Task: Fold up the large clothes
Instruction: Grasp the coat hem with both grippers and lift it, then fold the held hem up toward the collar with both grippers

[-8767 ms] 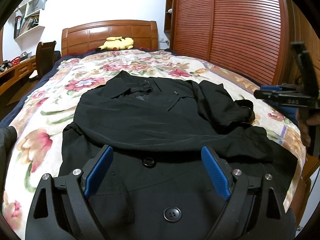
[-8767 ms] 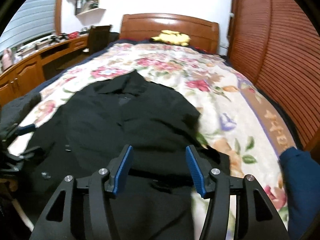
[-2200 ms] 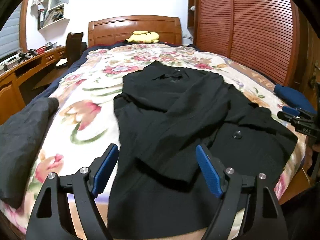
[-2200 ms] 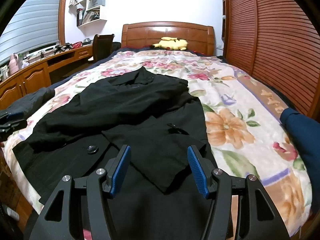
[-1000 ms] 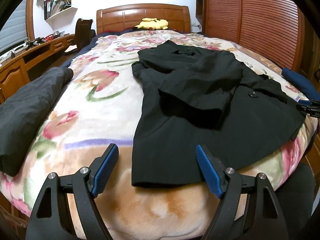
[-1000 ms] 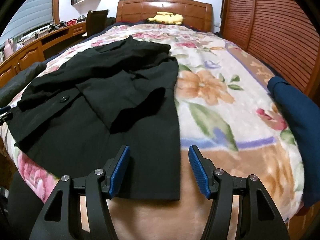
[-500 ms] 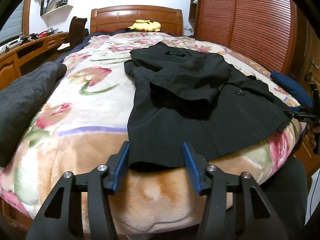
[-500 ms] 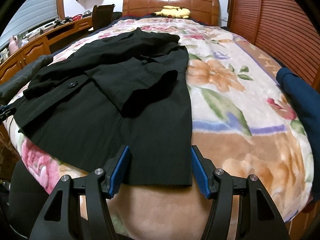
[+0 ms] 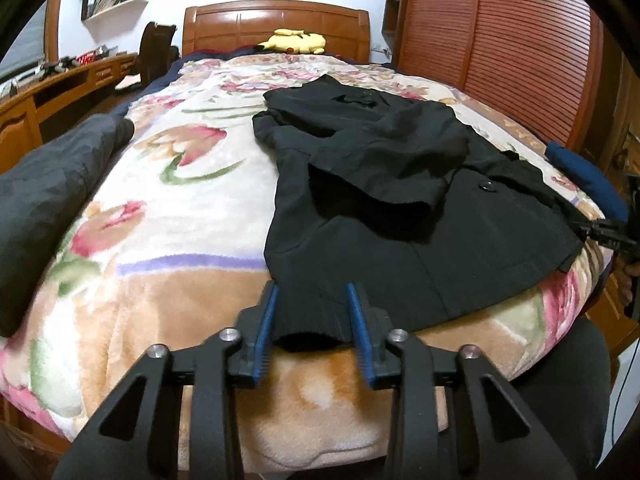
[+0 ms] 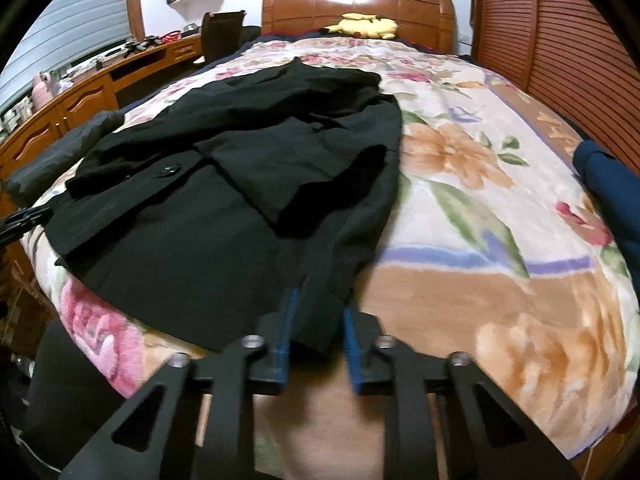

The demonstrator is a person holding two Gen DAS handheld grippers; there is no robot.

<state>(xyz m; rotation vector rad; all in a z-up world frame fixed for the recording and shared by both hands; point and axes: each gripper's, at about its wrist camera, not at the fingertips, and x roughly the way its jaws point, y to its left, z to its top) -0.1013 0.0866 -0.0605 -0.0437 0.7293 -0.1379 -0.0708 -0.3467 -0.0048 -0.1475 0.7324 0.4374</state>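
Grippers closing on the coat's hem corners

Jaws of the left gripper [image 9: 312, 316] are closing, narrowed around one corner of the hem of the black coat [image 9: 392, 200], with the cloth bunched between the blue pads. The right gripper [image 10: 318, 332] is closing likewise, its pads nearly together with the other hem corner between them; that view is blurred, so contact there is hard to judge.

The coat lies flat on the flowered blanket [image 9: 168, 200], collar toward the headboard [image 9: 276, 24], hem at the foot edge, sleeves folded across its front. Blanket lies bare on both sides of the coat and between collar and headboard. A grey garment [image 9: 44, 196] lies at the blanket's edge on the coat's left-gripper side, a blue one [image 10: 612, 196] at the opposite edge. A yellow plush toy [image 9: 292, 42] sits by the headboard.

The hem corners are partly hidden by the pads, and both grippers' bodies are cut off by the lower frame edge.
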